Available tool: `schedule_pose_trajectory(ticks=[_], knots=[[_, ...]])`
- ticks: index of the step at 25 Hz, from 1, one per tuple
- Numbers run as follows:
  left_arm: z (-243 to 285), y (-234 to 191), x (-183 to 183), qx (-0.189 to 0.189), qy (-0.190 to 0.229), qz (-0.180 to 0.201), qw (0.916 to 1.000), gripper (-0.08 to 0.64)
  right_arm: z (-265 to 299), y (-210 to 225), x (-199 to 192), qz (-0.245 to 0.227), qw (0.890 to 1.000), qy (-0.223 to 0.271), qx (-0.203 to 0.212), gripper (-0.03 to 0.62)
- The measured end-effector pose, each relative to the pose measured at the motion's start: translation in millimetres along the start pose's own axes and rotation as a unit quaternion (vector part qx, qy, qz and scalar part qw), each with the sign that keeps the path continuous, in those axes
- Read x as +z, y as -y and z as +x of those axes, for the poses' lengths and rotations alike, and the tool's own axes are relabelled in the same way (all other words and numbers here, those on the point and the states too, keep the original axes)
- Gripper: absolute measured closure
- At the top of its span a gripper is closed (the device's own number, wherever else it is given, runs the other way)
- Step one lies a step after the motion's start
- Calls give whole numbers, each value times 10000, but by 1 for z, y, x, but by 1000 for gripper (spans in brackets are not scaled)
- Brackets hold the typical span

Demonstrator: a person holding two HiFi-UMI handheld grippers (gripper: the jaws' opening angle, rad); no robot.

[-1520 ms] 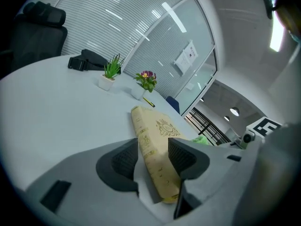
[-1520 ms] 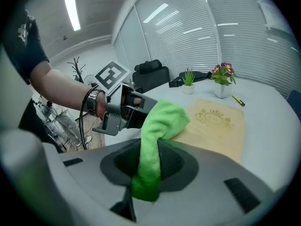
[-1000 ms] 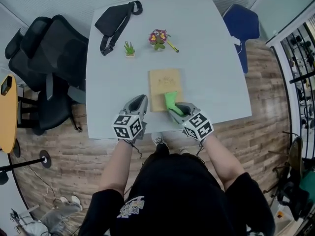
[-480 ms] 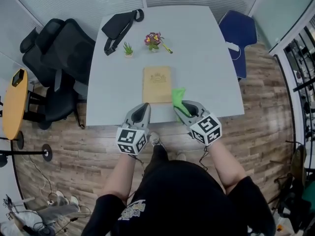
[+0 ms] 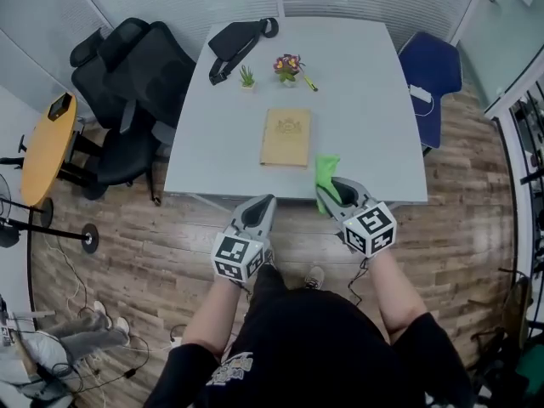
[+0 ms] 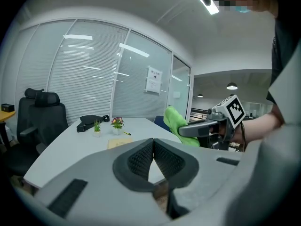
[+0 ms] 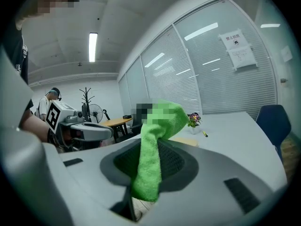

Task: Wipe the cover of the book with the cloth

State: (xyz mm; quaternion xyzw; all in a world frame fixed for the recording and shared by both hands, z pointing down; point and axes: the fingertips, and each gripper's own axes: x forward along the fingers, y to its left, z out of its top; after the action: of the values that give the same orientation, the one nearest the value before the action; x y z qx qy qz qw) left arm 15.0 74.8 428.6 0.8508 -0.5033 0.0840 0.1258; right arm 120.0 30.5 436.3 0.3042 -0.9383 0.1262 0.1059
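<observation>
A tan book (image 5: pixel 286 137) lies flat near the front middle of the grey table (image 5: pixel 365 100); it shows small in the left gripper view (image 6: pixel 119 143). My right gripper (image 5: pixel 327 188) is shut on a green cloth (image 5: pixel 325 175), which hangs from its jaws (image 7: pixel 157 145) at the table's front edge, right of the book and off it. My left gripper (image 5: pixel 265 202) is shut and empty, its pads (image 6: pixel 141 157) pressed together, held in front of the table edge, below the book. Both grippers are raised off the table.
A black bag (image 5: pixel 238 39), a small potted plant (image 5: pixel 246 76), a flower pot (image 5: pixel 288 65) and a pen lie at the table's far side. Black office chairs (image 5: pixel 140 75) stand left, a blue chair (image 5: pixel 432 66) right, a yellow round table (image 5: pixel 47 147) far left.
Both grippers have pulled back from the book toward the person. The cloth came off the cover and now hangs clear at the table's front edge. The left jaws closed.
</observation>
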Motion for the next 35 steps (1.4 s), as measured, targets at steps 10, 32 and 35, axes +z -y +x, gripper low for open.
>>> schedule_pose_trajectory(ticks=[10, 32, 35], knots=[[-13, -14, -1, -432, 30, 15, 9991, 554, 7, -24, -2, 230, 9987, 98, -433, 495], [-56, -50, 4, -1213, 220, -26, 9924, 554, 9, -76, 3, 391, 9886, 287, -1422, 495], [-59, -49, 8, -1212, 280, 0, 9922, 554, 5, -78, 7, 348, 9884, 315, -1444, 497]])
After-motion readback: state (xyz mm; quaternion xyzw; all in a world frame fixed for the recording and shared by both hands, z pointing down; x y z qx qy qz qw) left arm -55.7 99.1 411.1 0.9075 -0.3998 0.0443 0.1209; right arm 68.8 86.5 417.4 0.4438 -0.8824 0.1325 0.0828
